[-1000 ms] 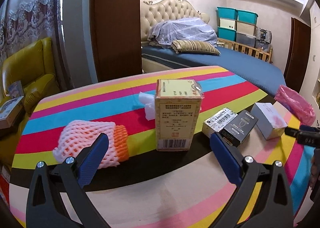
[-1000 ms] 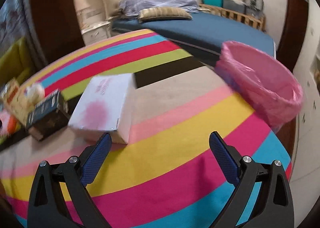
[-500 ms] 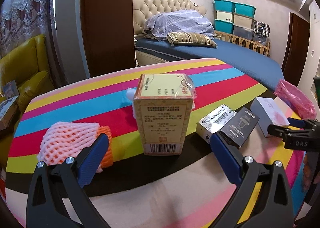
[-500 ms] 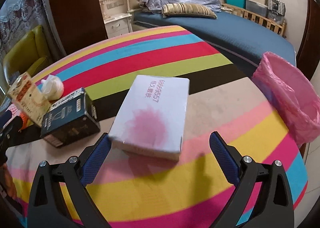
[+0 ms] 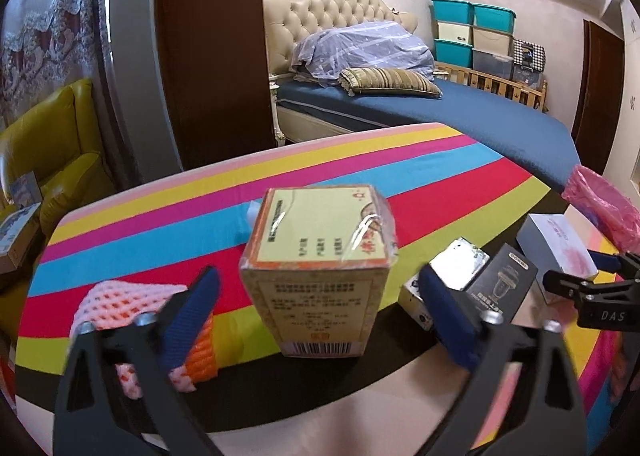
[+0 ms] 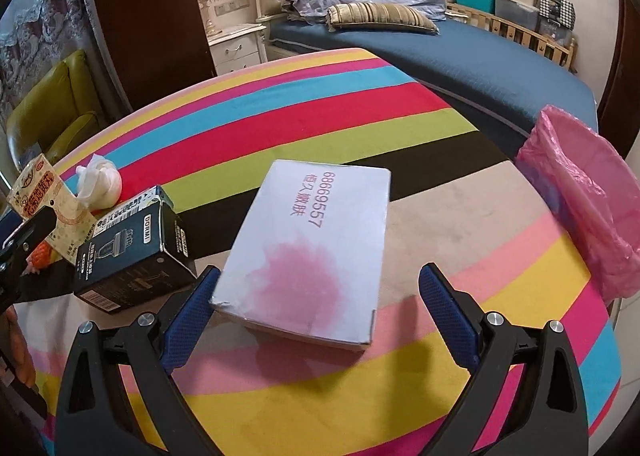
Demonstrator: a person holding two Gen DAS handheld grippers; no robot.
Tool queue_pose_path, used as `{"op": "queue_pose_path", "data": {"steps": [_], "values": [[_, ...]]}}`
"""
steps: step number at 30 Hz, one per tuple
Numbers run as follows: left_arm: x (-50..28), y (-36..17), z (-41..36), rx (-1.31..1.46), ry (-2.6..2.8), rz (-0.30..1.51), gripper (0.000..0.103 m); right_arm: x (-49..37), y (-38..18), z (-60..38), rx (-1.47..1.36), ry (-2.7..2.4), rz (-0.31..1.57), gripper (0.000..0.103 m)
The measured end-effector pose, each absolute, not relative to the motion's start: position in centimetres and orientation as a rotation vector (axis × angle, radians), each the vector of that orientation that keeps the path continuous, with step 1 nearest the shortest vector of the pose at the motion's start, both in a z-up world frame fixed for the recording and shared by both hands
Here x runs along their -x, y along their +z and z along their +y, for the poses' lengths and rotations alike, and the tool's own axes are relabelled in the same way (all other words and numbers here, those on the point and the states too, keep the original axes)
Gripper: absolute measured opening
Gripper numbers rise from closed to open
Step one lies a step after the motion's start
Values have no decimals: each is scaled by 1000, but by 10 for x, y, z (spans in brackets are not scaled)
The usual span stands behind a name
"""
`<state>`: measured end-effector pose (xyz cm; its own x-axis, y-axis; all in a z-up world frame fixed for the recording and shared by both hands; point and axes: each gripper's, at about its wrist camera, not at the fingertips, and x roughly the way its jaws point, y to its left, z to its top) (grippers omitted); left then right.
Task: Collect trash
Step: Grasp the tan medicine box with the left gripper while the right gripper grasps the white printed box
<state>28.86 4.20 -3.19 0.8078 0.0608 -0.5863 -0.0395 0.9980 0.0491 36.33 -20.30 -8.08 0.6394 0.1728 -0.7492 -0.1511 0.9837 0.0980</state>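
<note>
Five pieces of trash on the striped table (image 6: 400, 396), none yet in the pink bag (image 6: 580, 200) at its right edge

- Yellow carton (image 5: 320, 276): upright, film-wrapped, centred ahead of the left gripper (image 5: 316, 308). Jaws spread wide, nothing held; the carton stands just beyond the blue pads, whether touched cannot be told
- White flat box (image 6: 312, 256): lying flat, near end between the fingers of the right gripper (image 6: 316, 300). Jaws released and empty; left pad at or against the box's corner, right pad apart from it
- Black box (image 6: 132, 252): just left of the white box, apart from it
- Foam fruit net (image 5: 132, 304): left of the carton, partly behind the left finger
- Crumpled tissue (image 6: 100, 180): behind the black box

Step in hand, by judgement: approach, both grippers lined up on separate items. Next move calls for advancing until each box sits fully between the pads, clenching, then carrying right to the bag
</note>
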Motion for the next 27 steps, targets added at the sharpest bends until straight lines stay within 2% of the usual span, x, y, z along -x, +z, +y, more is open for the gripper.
{"op": "queue_pose_path", "data": {"steps": [1, 2, 3, 27], "values": [[-290, -33, 41, -41, 39, 640, 68, -361, -80, -204, -29, 191, 847, 86], [-290, -35, 40, -43, 32, 650, 54, -359, -79, -205, -33, 208, 843, 70], [-290, -36, 40, -44, 30, 654, 49, -358, -79, -206, -33, 212, 846, 70], [-239, -3, 16, -46, -9, 500, 49, -303, -51, -227, -33, 238, 681, 68]]}}
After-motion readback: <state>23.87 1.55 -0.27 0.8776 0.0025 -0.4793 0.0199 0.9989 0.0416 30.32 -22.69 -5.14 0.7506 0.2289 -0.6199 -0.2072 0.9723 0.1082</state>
